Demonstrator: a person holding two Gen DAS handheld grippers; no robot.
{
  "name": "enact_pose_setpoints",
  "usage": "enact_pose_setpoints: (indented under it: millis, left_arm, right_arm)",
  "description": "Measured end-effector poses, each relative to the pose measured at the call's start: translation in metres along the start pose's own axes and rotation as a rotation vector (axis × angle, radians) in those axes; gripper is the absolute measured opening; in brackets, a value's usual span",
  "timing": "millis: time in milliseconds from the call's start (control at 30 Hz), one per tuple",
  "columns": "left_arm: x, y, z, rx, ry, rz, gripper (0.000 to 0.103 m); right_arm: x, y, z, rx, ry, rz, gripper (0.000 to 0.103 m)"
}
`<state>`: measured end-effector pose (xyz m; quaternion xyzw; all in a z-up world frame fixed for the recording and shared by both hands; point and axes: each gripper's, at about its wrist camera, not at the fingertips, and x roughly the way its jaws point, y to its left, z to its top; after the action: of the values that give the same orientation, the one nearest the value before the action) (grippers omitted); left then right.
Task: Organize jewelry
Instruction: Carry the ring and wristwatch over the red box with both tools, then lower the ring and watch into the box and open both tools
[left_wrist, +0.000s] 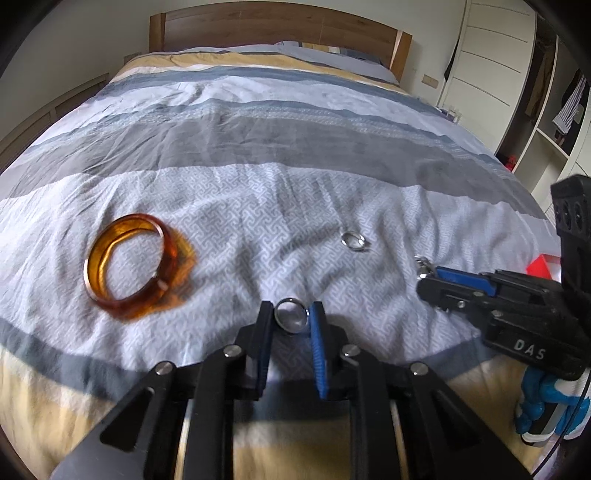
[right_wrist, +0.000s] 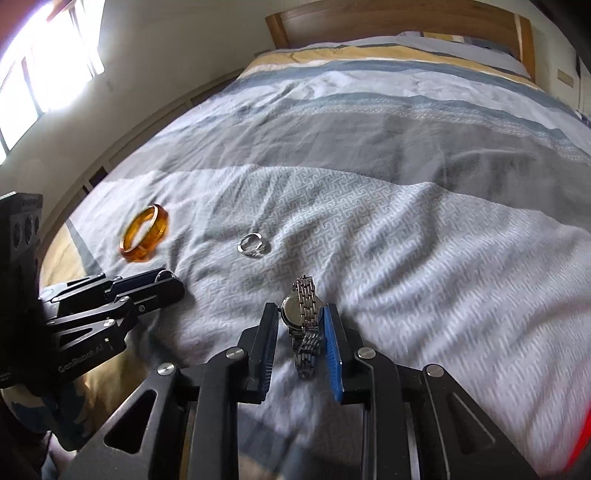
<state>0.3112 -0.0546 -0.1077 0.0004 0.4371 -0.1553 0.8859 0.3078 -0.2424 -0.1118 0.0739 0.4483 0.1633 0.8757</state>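
Bedding serves as the sorting surface: a grey-and-white patterned duvet (left_wrist: 258, 206) with jewelry spread apart on it. Furthest left lies a translucent amber bangle (left_wrist: 138, 266), flat and untouched, well clear of both tools. Next, the left gripper (left_wrist: 291, 321) is closed down to a narrow gap on a plain silver band ring (left_wrist: 291, 320), pinched upright between the pads, likely so the small hoop cannot slip. Beyond it, between the two tools, a silver ring with a stone setting (left_wrist: 355, 240) rests on the cloth. At the right, the right gripper (right_wrist: 301, 325) clamps a silver metal-link wristwatch (right_wrist: 303, 314) by its case, bracelet hanging behind. A red box edge (left_wrist: 541, 264) peeks past it, probably the destination.
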Motion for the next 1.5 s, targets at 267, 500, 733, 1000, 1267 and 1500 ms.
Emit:
enact_pose_setpoints:
  millis: [267,500,733,1000,1267,1500]
  left_arm:
    - [-0.052,-0.015,-0.013,-0.002,-0.023,-0.016,0.018]
    - [-0.11,-0.054,-0.021,0.051,-0.073,-0.049,0.018]
    - [-0.15,-0.109,-0.023,0.106,-0.113,-0.117,0.018]
    - [-0.157,-0.202,-0.028,0.218,-0.105,-0.233,0.018]
    - [-0.123,-0.29,-0.046,0.314,-0.013,-0.329,0.018]
    - [-0.078,-0.343,-0.067,0.389,0.088,-0.366,0.018]
  right_arm:
    - [-0.069,0.015,-0.019,0.022,-0.051,-0.02,0.025]
    - [-0.142,0.019,-0.041,0.04,-0.12,-0.063,0.024]
    - [-0.217,-0.001,-0.072,0.079,-0.195,-0.144,0.024]
    - [-0.283,-0.067,-0.119,0.178,-0.234,-0.256,0.024]
    - [-0.293,-0.141,-0.164,0.267,-0.166,-0.346,0.024]
    - [-0.273,-0.177,-0.184,0.293,-0.108,-0.348,0.024]
